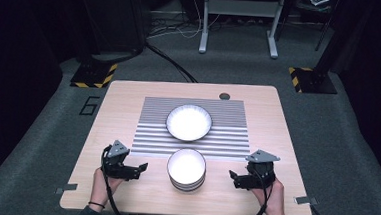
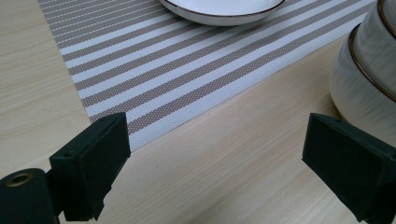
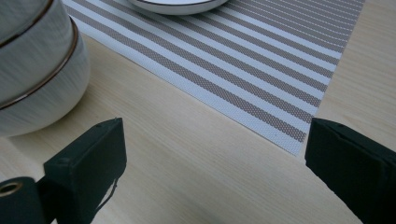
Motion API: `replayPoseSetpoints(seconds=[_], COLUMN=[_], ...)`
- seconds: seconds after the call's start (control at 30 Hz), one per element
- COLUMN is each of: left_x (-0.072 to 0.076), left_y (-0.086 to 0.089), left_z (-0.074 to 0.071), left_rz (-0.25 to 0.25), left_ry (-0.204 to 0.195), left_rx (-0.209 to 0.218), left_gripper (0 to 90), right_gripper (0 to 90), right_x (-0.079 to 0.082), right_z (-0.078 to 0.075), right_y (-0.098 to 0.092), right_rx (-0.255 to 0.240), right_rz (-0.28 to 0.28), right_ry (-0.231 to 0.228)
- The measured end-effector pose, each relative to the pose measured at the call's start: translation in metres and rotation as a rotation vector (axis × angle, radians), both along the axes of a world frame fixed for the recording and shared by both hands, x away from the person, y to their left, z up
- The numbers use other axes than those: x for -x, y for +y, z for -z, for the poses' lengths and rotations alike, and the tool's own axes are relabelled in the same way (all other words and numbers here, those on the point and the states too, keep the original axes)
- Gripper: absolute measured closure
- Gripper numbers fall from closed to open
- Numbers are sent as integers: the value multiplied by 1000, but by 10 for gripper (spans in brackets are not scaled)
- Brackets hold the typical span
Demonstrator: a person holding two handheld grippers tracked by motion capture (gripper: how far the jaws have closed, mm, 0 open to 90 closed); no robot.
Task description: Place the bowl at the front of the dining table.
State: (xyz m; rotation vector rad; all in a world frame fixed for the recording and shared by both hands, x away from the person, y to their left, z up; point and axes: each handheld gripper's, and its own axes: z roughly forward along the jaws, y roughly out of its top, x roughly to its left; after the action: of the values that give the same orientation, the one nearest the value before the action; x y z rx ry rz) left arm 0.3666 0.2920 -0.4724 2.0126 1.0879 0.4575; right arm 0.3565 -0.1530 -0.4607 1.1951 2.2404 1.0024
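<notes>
A stack of white bowls (image 1: 186, 169) with thin brown rims stands on the bare wood near the table's front edge. A single white bowl (image 1: 189, 122) sits on the striped placemat (image 1: 227, 130) behind it. My left gripper (image 1: 142, 167) rests open to the left of the stack, nothing between its jaws. My right gripper (image 1: 233, 177) rests open to the right of the stack, also with nothing held. The left gripper view has the stack (image 2: 369, 74) at its right edge and the placemat (image 2: 187, 65) ahead. In the right gripper view the stack (image 3: 32, 65) is at upper left.
The wooden table (image 1: 123, 108) has bare margins left and right of the placemat. A small round grommet (image 1: 224, 96) sits at its back edge. Beyond the table lie cables, a desk frame (image 1: 239, 20) and two yellow-black striped stand bases (image 1: 94, 74).
</notes>
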Motion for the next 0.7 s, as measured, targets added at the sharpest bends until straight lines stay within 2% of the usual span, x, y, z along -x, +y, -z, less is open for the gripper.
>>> replayPoseSetpoints(seconds=[0.5, 0.7], left_x=[0, -1], left_y=[-13, -19], left_z=[-8, -12], left_rz=[34, 55], left_ry=[-19, -23], left_rx=[29, 27], left_gripper=[83, 83], right_gripper=[51, 55], right_x=[-3, -4], right_z=[-10, -15], right_y=[22, 32], right_rx=[26, 42], right_rz=[-41, -62], right_ry=[-24, -39])
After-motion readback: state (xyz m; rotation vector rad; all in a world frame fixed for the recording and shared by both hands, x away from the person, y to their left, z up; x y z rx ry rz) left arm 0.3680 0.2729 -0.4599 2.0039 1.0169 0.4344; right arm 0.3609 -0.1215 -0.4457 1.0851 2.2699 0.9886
